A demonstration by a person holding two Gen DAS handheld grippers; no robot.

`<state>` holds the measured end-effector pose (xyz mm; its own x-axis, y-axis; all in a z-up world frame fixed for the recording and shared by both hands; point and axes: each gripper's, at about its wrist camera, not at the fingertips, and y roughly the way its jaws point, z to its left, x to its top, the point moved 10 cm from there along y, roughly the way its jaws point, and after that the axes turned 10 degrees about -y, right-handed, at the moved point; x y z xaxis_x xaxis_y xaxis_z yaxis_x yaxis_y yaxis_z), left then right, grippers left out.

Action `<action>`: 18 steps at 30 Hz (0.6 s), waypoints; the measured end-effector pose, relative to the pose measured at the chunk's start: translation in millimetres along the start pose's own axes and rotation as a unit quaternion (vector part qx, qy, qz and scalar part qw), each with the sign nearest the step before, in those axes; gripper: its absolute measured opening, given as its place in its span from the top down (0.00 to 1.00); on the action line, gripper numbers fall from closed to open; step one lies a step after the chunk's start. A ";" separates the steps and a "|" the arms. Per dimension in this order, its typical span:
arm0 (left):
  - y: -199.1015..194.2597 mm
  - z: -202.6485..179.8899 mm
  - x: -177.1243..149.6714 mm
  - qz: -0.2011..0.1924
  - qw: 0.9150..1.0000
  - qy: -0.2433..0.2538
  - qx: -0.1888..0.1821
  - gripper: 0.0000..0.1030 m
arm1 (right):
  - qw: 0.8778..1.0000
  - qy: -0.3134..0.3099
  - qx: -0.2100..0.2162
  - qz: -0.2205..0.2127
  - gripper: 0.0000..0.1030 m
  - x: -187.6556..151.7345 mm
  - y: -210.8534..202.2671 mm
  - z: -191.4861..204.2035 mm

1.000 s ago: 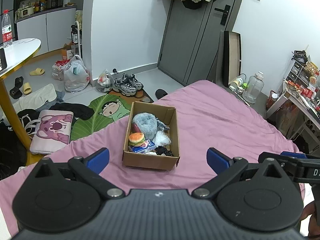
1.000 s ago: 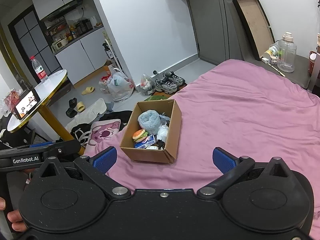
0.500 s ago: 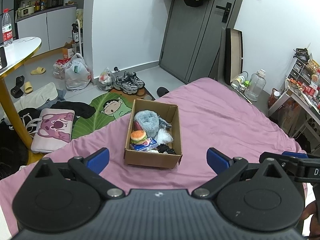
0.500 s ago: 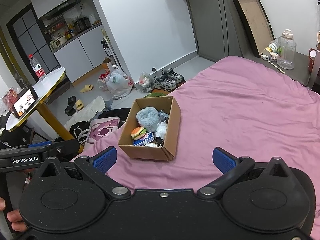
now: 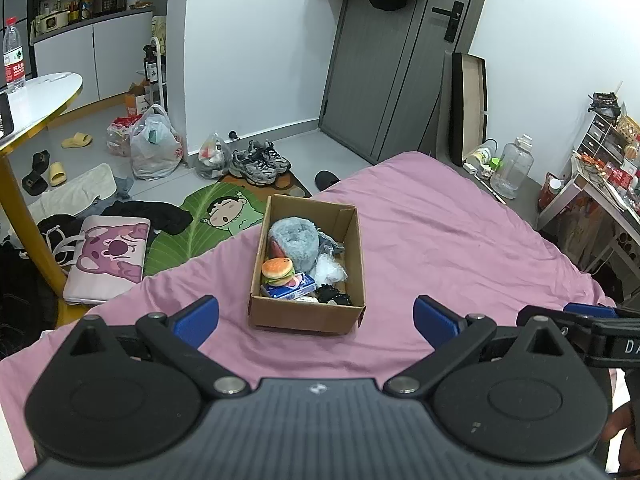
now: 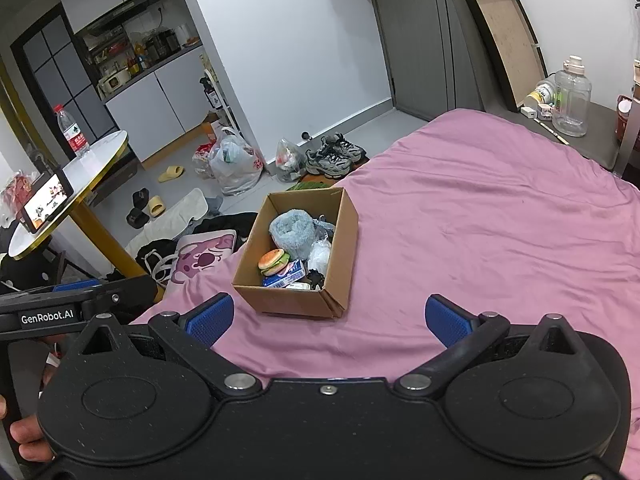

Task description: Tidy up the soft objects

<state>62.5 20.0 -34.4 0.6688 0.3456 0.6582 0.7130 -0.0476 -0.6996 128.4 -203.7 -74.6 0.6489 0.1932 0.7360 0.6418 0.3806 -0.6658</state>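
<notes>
We cannot make out everything inside the cardboard box [image 5: 307, 312]: its near wall hides the bottom, and the things in it overlap. What we can name is a fluffy grey-blue plush [image 5: 295, 240] at the back, a toy burger [image 5: 277, 271] on the left, a blue packet [image 5: 289, 289] under it, a crumpled white plastic bag [image 5: 330, 270] on the right and something black [image 5: 333, 295] in the near right corner, too tangled to identify. A reddish item behind the burger is mostly covered.

The box sits on the pink bedsheet [image 5: 440, 248], near the bed's left edge, with the floor clutter beyond it.

Our left gripper [image 5: 316, 316] hangs above the sheet, just short of the box, fingers spread wide and holding nothing; the box lies between the two blue pads [image 5: 197, 316]. At the right edge of that view we see only the tip of our right gripper [image 6: 327, 317], cut off by the frame. From its own camera it too is held low over the sheet, fingers wide apart and empty, with the box ahead and slightly left. The left tool's handle and part of a hand [image 6: 24, 436] show at that view's left edge.
</notes>
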 end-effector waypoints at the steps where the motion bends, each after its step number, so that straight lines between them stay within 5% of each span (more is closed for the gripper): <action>1: 0.0 0.4 -1.6 0.001 1.000 0.000 0.000 0.00 | 1.000 0.000 0.000 0.000 0.00 -0.1 -0.1 0.1; 18: 1.1 0.4 -3.0 0.002 1.000 0.000 0.000 0.00 | 1.000 0.000 -0.002 0.003 0.00 -2.3 1.3 -1.2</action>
<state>61.2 19.3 -37.2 0.6713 0.3448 0.6561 0.7107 -0.0482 -0.7018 128.2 -204.8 -77.4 0.6529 0.1967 0.7314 0.6389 0.3757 -0.6714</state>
